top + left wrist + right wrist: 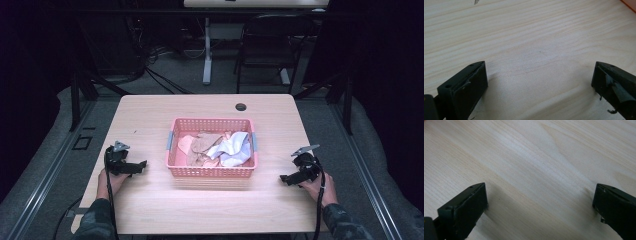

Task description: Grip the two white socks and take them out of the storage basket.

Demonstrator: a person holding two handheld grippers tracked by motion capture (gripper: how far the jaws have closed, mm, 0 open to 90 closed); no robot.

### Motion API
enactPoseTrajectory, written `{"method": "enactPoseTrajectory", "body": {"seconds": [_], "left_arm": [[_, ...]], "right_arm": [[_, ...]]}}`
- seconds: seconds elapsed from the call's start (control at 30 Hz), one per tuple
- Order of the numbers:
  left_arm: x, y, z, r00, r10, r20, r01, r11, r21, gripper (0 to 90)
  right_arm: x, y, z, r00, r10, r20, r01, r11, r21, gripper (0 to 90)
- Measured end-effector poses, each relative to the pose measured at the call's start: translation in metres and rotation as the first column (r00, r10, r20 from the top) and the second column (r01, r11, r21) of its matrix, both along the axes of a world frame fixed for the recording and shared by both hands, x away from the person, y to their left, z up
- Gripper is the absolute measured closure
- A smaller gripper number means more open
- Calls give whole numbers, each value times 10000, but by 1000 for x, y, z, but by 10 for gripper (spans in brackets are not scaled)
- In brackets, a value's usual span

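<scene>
Your left gripper rested on the table just left of the pink basket, and your right gripper rested farther out on the basket's opposite side. Both pointed inward at it. The basket's long axis ran left to right, so each gripper faced a short end wall; the left one was nearer. Crumpled cloths, peach, tan and white, lay inside the basket, mostly toward its right half. In both gripper views the jaws stood wide apart over bare pale wood with nothing between them. Beyond the basket, the table's far edge bore a dark cable hole; behind that stood a folding chair in a dim room.
</scene>
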State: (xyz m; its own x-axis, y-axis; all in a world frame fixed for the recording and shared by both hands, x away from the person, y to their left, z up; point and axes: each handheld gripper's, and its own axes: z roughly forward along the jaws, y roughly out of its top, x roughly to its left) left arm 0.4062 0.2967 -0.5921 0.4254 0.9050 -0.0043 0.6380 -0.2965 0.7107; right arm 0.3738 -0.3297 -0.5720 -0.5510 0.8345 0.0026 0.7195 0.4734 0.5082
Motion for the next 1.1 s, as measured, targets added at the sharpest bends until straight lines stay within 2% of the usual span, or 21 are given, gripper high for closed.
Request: {"method": "enactPoseTrajectory", "body": {"seconds": [0.27, 0.43, 0.53, 0.63, 0.67, 0.8, 0.83, 0.87, 0.93, 1.1], "left_arm": [[0, 0, 0, 10000, -2, -3, 2, 10000, -1, 2], [0, 0, 0, 10000, 43, -1, -43, 10000, 11, 0], [0, 0, 0, 10000, 24, -8, -24, 10000, 14, 0], [0, 0, 0, 10000, 46, 6, -46, 10000, 21, 2], [0, 0, 0, 10000, 51, 4, -51, 10000, 24, 2], [0, 0, 0, 10000, 82, -8, -82, 10000, 11, 1], [0, 0, 0, 10000, 82, -6, -82, 10000, 11, 1], [0, 0, 0, 10000, 89, -18, -89, 10000, 9, 1], [1, 0, 0, 10000, 92, 14, -92, 10000, 3, 1], [1, 0, 0, 9999, 133, 28, -133, 9999, -19, 1]], "right_arm": [[1, 1, 0, 10000, 7, -87, -8, 10000, -13, 0], [3, 4, 3, 9990, 190, -393, -202, 9994, -281, 0], [4, 6, 4, 9992, 6, -387, -11, 9999, -121, 0], [4, 8, 11, 9994, 86, -331, -95, 9996, -269, 0], [5, 10, 16, 9986, 221, -485, -231, 9995, -201, 0], [4, 13, 21, 9993, 136, -360, -137, 9999, -29, 0], [5, 13, 24, 9988, 284, -404, -293, 9994, -204, 0], [5, 14, 25, 9983, 344, -463, -347, 9994, -56, 0], [6, 16, 29, 9979, 390, -512, -405, 9987, -294, 0], [8, 17, 38, 9976, 431, -544, -444, 9987, -232, 0]]}}
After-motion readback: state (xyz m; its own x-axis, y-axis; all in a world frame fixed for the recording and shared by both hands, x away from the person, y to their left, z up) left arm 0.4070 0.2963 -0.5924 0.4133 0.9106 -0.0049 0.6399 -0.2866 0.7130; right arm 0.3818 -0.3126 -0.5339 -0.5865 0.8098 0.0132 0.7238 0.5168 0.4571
